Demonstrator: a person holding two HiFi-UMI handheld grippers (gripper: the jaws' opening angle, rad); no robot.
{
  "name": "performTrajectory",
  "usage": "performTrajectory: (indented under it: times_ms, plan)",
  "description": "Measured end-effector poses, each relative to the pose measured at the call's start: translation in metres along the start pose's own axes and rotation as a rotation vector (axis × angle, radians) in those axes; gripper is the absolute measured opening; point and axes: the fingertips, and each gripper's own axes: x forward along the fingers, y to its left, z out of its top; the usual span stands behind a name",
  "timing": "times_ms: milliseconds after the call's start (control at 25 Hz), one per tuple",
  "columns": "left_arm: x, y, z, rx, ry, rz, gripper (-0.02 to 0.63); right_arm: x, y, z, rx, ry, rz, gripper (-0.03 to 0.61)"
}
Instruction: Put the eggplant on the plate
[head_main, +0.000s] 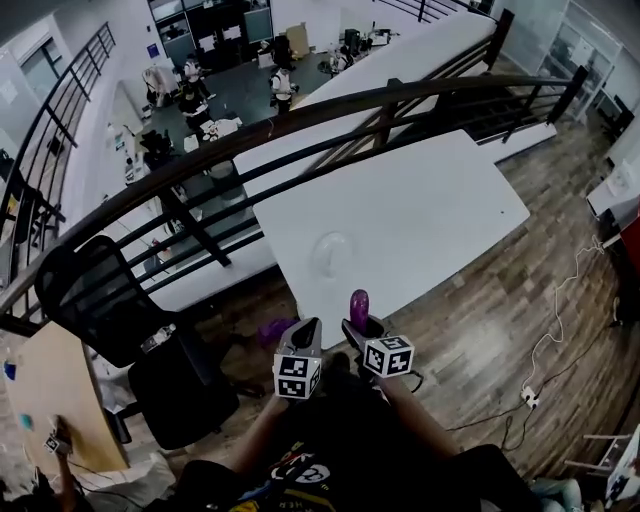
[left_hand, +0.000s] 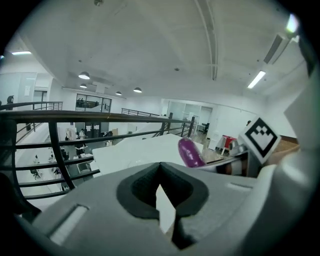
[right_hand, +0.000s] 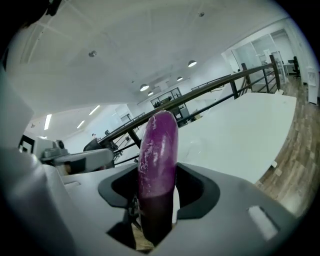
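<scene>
Eggplant (right_hand: 159, 165) stands upright, clamped in the right gripper (head_main: 356, 326), short of the plate (head_main: 332, 252); the left gripper (head_main: 306, 328), jaws together and empty, likewise.

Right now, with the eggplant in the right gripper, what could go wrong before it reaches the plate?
The right gripper grips only the lower end of the eggplant; its long free part could tilt or slip. The plate looks clear against the white table, so the drop could miss it.
</scene>
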Motion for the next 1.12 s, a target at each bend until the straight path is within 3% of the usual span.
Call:
performTrajectory:
  times_ms: [240,400,480,560,680,840,1000,1120]
  plan:
    - [0.030,0.027,0.017,0.004,0.019,0.094,0.005,0.116,-0.072,0.018,-0.064,0.127,-0.111,0.207]
    - [0.031,0.047,0.019,-0.013,0.053,0.122,0.005,0.183,-0.104,0.024,-0.131,0.200,-0.233,0.207]
    - [0.029,0.064,0.019,-0.026,0.067,0.139,0.005,0.210,-0.117,0.028,-0.118,0.226,-0.302,0.207]
    - [0.025,0.083,0.020,-0.030,0.079,0.157,0.005,0.232,-0.130,0.033,-0.033,0.245,-0.373,0.207]
    - [0.021,0.108,0.021,-0.044,0.098,0.183,0.005,0.255,-0.143,0.038,0.085,0.306,-0.455,0.207]
    - [0.019,0.129,0.024,-0.059,0.105,0.183,0.005,0.269,-0.143,0.040,0.036,0.389,-0.516,0.210]
    - [0.025,0.137,0.033,-0.041,0.093,0.149,0.005,0.274,-0.139,0.049,0.005,0.342,-0.506,0.277]
    - [0.034,0.132,0.039,-0.035,0.084,0.110,0.005,0.258,-0.139,0.054,-0.003,0.300,-0.499,0.282]
